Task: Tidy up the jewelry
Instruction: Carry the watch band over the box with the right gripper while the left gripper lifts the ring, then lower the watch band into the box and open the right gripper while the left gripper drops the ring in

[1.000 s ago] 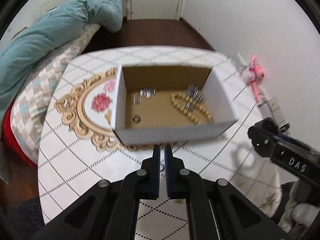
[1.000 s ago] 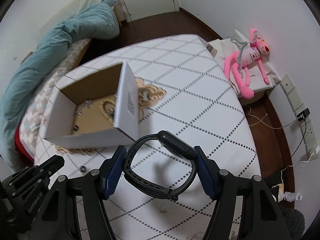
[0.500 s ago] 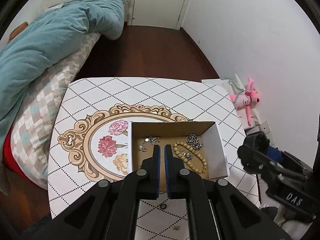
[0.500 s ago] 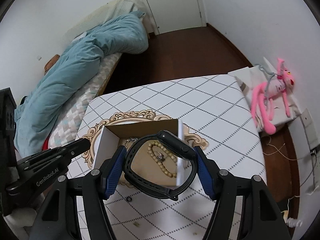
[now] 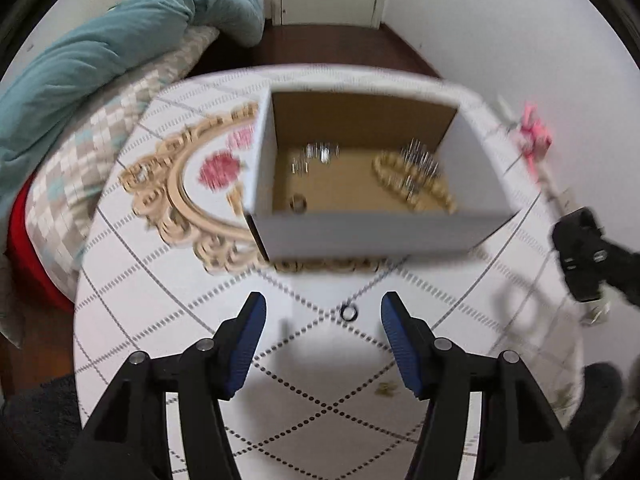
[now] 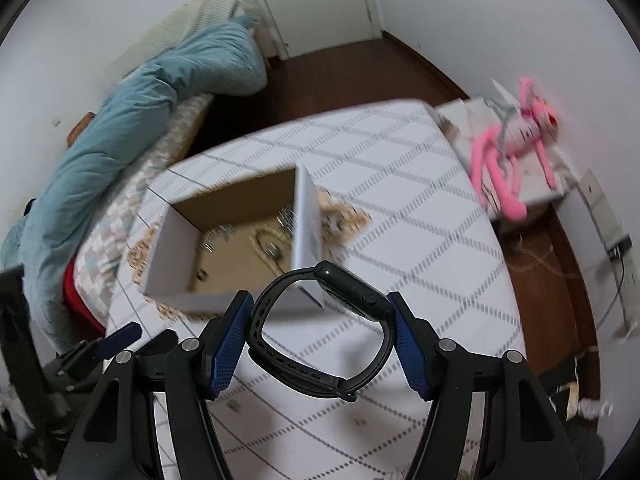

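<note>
A white cardboard box (image 5: 360,232) with a brown inside stands on the patterned table (image 5: 320,380). It holds a beaded bracelet (image 5: 424,184), silver pieces and a small ring (image 5: 298,202). A small dark ring (image 5: 349,313) lies on the table in front of the box, between the tips of my open, empty left gripper (image 5: 323,312). My right gripper (image 6: 322,316) is shut on a black smartwatch (image 6: 320,332), held above the table just right of the box (image 6: 232,256). The left gripper's tip (image 6: 120,336) shows low in the right wrist view.
A bed with a teal duvet (image 5: 100,52) lies left of the table. A pink plush toy (image 6: 516,148) lies on a white stand at the right. A door (image 6: 320,0) and dark wood floor lie beyond. The right gripper's body (image 5: 588,256) is at the table's right edge.
My left gripper has opened and come down low over the table, with the dark ring now between its tips. My right gripper, still holding the watch, has dropped closer to the table.
</note>
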